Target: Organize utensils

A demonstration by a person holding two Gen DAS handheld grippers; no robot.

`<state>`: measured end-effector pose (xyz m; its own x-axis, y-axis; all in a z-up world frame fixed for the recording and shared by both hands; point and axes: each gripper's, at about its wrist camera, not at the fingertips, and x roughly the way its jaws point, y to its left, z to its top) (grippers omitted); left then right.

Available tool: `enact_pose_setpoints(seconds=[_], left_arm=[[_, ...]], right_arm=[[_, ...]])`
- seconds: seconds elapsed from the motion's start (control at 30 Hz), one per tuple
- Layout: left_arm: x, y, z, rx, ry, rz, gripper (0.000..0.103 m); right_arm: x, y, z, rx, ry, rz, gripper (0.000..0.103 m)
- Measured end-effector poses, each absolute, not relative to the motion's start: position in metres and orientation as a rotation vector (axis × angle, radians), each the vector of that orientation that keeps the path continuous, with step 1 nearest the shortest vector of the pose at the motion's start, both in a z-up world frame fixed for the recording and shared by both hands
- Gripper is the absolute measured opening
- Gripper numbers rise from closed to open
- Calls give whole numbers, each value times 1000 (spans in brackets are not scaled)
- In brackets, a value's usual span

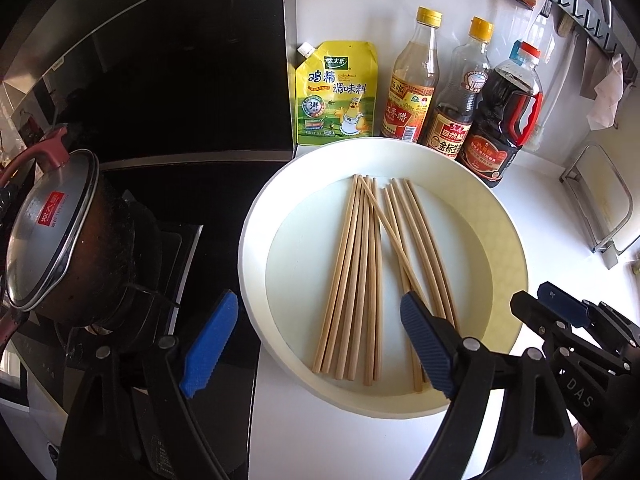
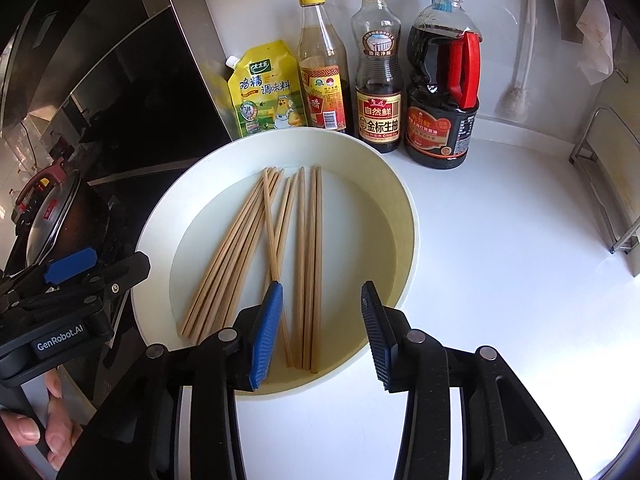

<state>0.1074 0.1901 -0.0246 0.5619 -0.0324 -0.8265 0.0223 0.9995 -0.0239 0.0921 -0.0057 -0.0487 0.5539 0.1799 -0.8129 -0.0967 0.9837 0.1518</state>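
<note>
In the round white tray (image 1: 256,240) on the counter (image 2: 500,240), just in front of the yellow seasoning pouch (image 1: 334,92) and three sauce bottles (image 2: 378,72), we see all the wooden chopsticks (image 1: 360,280) lying flat. They point roughly the same way, fanned into two loose groups, with one stick crossing diagonally from the left group over to the right. None of them has left the tray, and neither view shows a holder or a drawer where they might belong.

Our left gripper (image 1: 320,344) hangs over the near rim with its blue pads spread wide, one out over the stove (image 1: 132,320) side and the other above the near ends of the right-hand sticks. Nothing is between them. Our right gripper (image 2: 320,332) sits above the near ends of the same group, its pads partly apart and also gripping nothing; the sticks seen between them lie on the tray floor below.

We judge the job only partly done: the sticks are gathered in one place and mostly parallel, but the crossing stick needs straightening and the two groups could be brought into one neat bundle. Whether more than that is wanted, we cannot tell.
</note>
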Motion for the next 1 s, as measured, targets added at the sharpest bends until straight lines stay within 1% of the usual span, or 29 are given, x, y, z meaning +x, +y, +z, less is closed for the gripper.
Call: enact_pose_setpoints(seconds=[0.1, 0.23, 0.5, 0.87, 1.0], left_arm=[[104, 190, -24, -12, 971, -31, 82], [101, 190, -22, -22, 964, -33, 86], [97, 187, -21, -24, 960, -28, 87], [88, 174, -16, -6, 945, -9, 94], [87, 170, -16, -7, 940, -4, 95]], right_arm=[[90, -7, -48, 90, 971, 165, 39], [86, -10, -46, 86, 969, 163, 40], [80, -15, -43, 79, 965, 166, 42], [73, -24, -40, 79, 960, 167, 45], [72, -28, -39, 80, 955, 165, 45]])
